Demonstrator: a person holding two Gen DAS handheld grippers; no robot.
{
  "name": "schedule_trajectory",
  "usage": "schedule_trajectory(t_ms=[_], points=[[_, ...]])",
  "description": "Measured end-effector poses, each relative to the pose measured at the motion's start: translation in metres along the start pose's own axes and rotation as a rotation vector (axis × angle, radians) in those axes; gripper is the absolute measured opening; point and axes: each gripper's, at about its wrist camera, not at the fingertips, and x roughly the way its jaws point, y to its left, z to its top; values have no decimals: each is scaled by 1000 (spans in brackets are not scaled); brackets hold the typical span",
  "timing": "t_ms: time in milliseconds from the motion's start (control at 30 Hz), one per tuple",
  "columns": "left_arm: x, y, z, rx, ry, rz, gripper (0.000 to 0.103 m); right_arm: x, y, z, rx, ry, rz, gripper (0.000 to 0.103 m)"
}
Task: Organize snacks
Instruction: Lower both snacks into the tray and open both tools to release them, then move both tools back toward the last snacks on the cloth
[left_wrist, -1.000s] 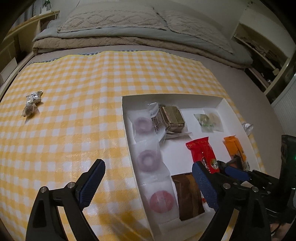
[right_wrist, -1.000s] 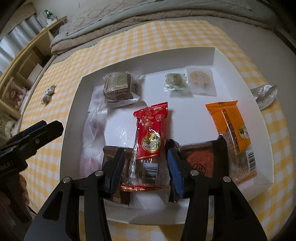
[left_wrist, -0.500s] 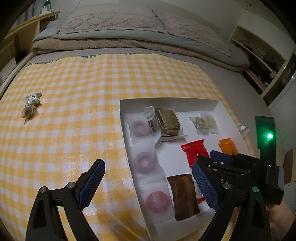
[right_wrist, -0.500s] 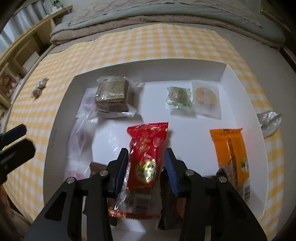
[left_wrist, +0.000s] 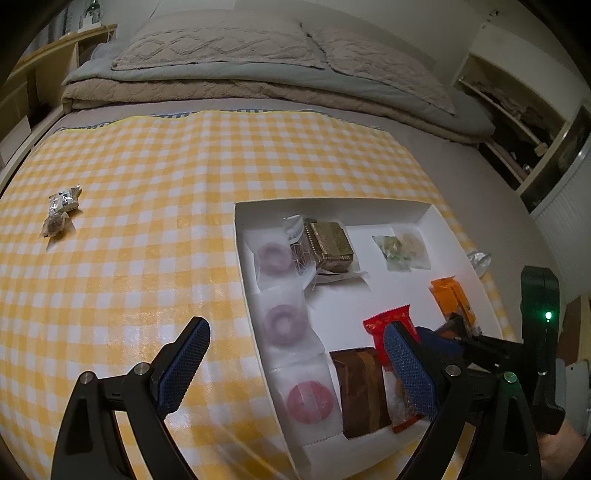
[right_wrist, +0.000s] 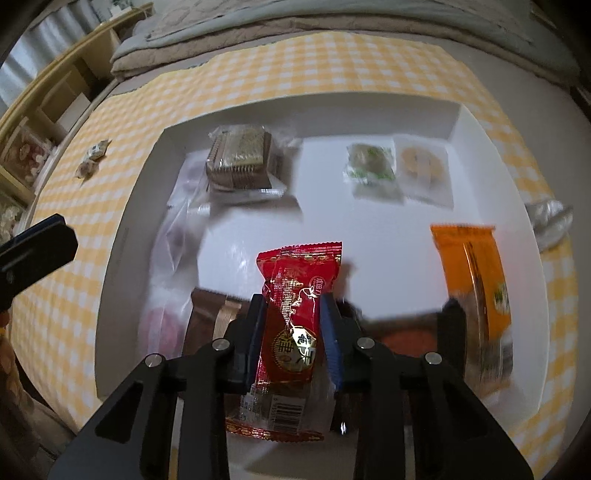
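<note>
From the left wrist, the left hand-held gripper (left_wrist: 295, 354) hangs wide open and empty over the yellow-and-white checked cloth (left_wrist: 147, 206), just beside the left wall of the shallow white cardboard box (left_wrist: 240, 266); inside that wall lie three clear sachets with ring-shaped sweets (left_wrist: 282, 325), a brown foil packet (left_wrist: 364, 391) and a gold ridged cake in clear wrap (left_wrist: 330, 243); two small wrapped sweets (left_wrist: 59, 214) sit well apart on the cloth, not yet in the box.

From the right wrist, the right hand-held gripper (right_wrist: 291, 325) is clamped on the red foil snack packet (right_wrist: 297, 317), its blue pads pressing both sides; the packet seems lifted a little above the box floor near the front edge; I judge this the placing step, and the next move calls for a bare patch mid-box; the orange packet (right_wrist: 476, 280) to the right and the brown one to the left hem it in; a green sweet (right_wrist: 369, 166), a pale biscuit sachet (right_wrist: 423, 166) and a crumpled silver wrapper (right_wrist: 550, 218) outside lie farther off.
</note>
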Motion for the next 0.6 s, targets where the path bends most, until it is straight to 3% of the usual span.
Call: schedule_trajectory(t_ms=[233, 433, 600], points=[[-4, -5, -2, 6, -8, -7, 95, -16, 1, -6, -6, -47, 14, 33], [-11, -4, -3, 15, -21, -4, 96, -53, -4, -8, 20, -169, 21, 33], [-18, -5, -7, 34, -39, 4, 103, -79, -10, -12, 52, -253, 7, 45]])
